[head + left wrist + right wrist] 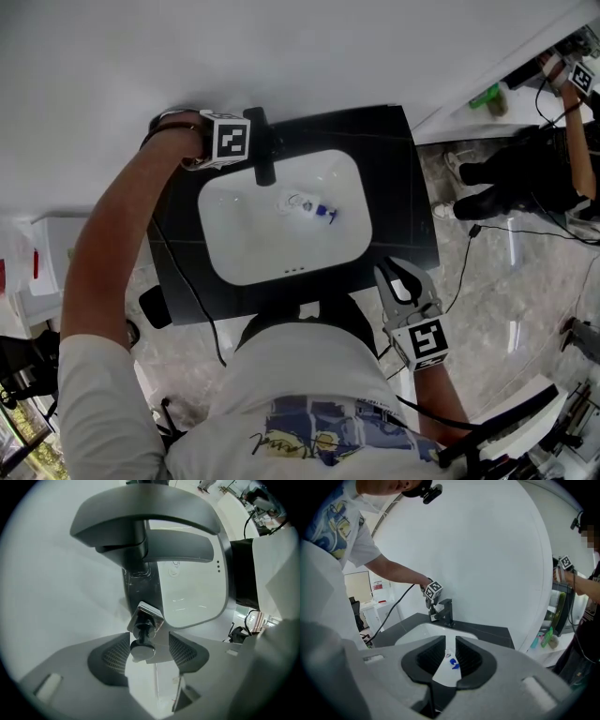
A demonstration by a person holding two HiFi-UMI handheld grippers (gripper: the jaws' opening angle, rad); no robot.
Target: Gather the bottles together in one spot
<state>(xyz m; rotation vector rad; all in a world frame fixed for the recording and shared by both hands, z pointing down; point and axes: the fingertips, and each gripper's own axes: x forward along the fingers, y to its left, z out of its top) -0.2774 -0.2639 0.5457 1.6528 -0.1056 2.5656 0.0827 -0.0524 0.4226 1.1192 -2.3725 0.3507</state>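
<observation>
A white sink point(239, 258) sits in a black counter point(398, 187); one clear bottle point(309, 207) with a blue cap lies on its side near the middle of the basin, alone; a black tap point(262, 150) stands at the far rim. The left gripper point(149, 644) hangs just behind the tap, jaws wide, a small black knob point(143, 632) on a chrome plate between them with the pads off it; the tap blocks its way to the bottle. The right gripper point(400, 281) is at the counter's near corner, jaws a narrow slit, empty. A cable point(187, 281) crosses the counter; green bottles point(543, 638) stand on a ledge beside another person point(553, 159). The bottle's label is too small to read; script on the shirt point(291, 412) is illegible.
</observation>
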